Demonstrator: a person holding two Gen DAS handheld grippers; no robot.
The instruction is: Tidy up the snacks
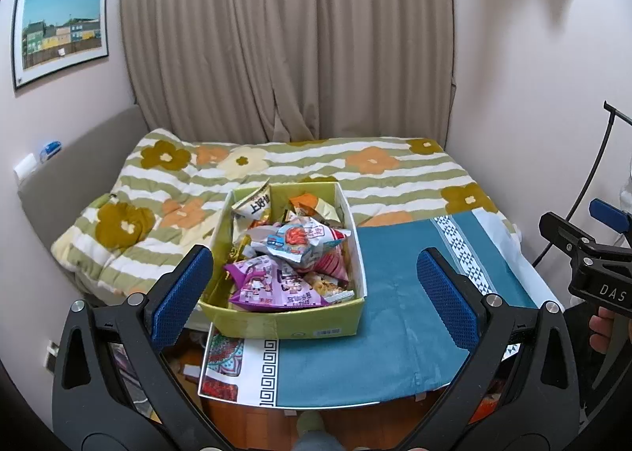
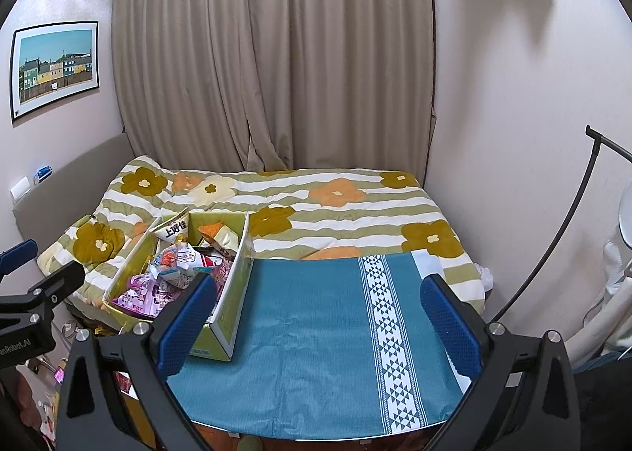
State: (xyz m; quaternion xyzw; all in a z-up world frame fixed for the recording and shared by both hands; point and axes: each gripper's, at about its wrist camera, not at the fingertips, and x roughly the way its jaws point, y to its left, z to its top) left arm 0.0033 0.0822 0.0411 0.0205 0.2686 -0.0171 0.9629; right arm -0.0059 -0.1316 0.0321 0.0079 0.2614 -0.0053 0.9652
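Observation:
A yellow-green cardboard box (image 1: 276, 322) (image 2: 221, 336) stands on the left part of a teal cloth (image 1: 395, 316) (image 2: 316, 332). It is heaped with snack packets: a purple bag (image 1: 272, 287), a pale blue and red packet (image 1: 294, 239), and a white packet with black characters (image 1: 256, 204) (image 2: 173, 231) at the back. My left gripper (image 1: 314, 302) is open, held above the table's near edge, its left pad beside the box's front left corner. My right gripper (image 2: 316, 320) is open over bare teal cloth, to the right of the box. Neither holds anything.
The table abuts a bed with a green-striped flowered quilt (image 1: 355, 174) (image 2: 335, 206). Beige curtains (image 1: 284, 36) hang behind, and a framed picture (image 1: 59, 36) is on the left wall. A black curved stand (image 2: 553, 253) is at the right. A wooden floor (image 1: 256, 423) lies below.

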